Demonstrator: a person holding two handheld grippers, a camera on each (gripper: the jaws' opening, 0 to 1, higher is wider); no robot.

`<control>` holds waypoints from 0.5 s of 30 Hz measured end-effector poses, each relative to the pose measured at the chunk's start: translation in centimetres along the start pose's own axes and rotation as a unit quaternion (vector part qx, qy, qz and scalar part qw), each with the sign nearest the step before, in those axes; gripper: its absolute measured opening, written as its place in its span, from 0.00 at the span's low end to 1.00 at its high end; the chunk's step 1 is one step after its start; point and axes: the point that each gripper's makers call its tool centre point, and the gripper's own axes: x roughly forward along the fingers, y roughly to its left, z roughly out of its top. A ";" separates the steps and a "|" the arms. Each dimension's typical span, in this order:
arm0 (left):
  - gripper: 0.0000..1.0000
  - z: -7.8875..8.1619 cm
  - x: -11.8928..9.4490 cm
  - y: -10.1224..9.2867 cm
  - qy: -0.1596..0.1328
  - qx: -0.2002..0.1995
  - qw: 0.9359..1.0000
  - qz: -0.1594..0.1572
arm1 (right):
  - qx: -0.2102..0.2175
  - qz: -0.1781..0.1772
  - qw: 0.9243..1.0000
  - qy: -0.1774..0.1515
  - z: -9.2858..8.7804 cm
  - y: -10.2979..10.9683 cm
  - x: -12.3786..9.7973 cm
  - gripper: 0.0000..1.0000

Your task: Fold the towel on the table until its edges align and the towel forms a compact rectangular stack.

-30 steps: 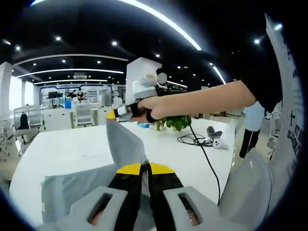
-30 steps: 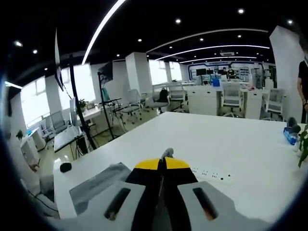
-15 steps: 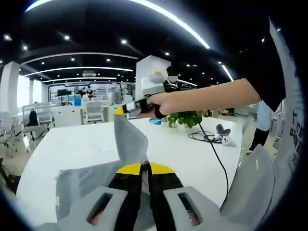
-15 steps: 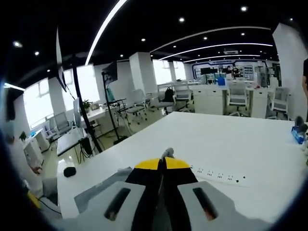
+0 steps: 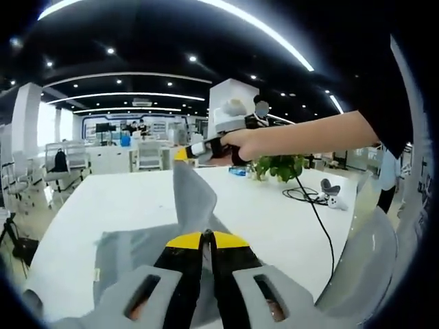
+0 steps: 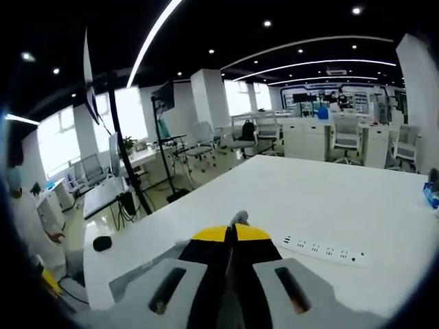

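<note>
The soft, light towel (image 5: pixel 192 205) is held lifted off the table (image 5: pixel 274 212), clamped at two corners by the left gripper (image 5: pixel 207 236) and right gripper (image 6: pixel 233 223) jaws; it should drape easily.

Yellow-tipped black jaws, grey gripper (image 5: pixel 207 241) body, black sleeve (image 5: pixel 384 103)

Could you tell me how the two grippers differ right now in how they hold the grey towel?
In the left gripper view, the left gripper is shut on the grey towel low over the white table, while the right gripper pinches a lifted corner higher up, so the cloth rises between them. Both have yellow-tipped black jaws closed on fabric.
</note>
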 end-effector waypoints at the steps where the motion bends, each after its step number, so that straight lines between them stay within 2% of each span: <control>1: 0.04 -0.1 -0.1 0.1 0.001 -0.001 1.000 0.002 | 0.000 0.001 1.000 0.001 -0.1 0.1 0.2 0.00; 11: 0.04 -0.7 -1.3 1.9 0.007 -0.010 0.999 0.031 | 0.004 0.014 1.000 0.002 0.1 1.1 1.9 0.00; 15: 0.04 -1.2 -2.0 2.5 0.008 -0.016 0.999 0.036 | 0.005 0.017 1.000 0.005 -0.3 2.2 2.3 0.00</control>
